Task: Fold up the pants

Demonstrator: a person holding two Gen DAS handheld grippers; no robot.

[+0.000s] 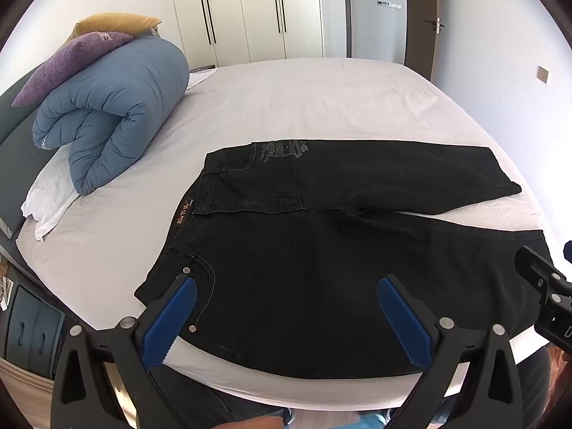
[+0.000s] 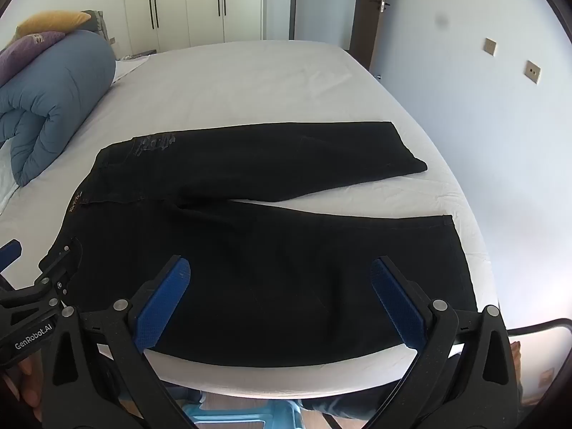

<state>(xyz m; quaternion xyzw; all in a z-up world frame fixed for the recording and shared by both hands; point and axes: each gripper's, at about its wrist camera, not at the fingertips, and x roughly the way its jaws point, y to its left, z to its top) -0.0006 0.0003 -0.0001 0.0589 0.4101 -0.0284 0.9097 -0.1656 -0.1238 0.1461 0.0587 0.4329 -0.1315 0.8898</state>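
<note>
On white bed (image 1: 321,107): black pants (image 1: 321,250) flat, wardrobe (image 1: 243,10) behind, blue duvet (image 1: 118,107) left.

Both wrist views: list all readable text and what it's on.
"GenRobot.AI": white print on the left tongs' black body, seen in the right wrist view.
Brown waistband label on the black pants: lettering too small to read.
Grey printed graphic near the far pocket: text illegible.
"D": partial letter on the right tongs' body, rest cut off.

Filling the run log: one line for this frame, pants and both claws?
stage: pre-grasp | pants: flat on bed, unfolded, legs apart | left claw: open, empty | right claw: open, empty
</note>
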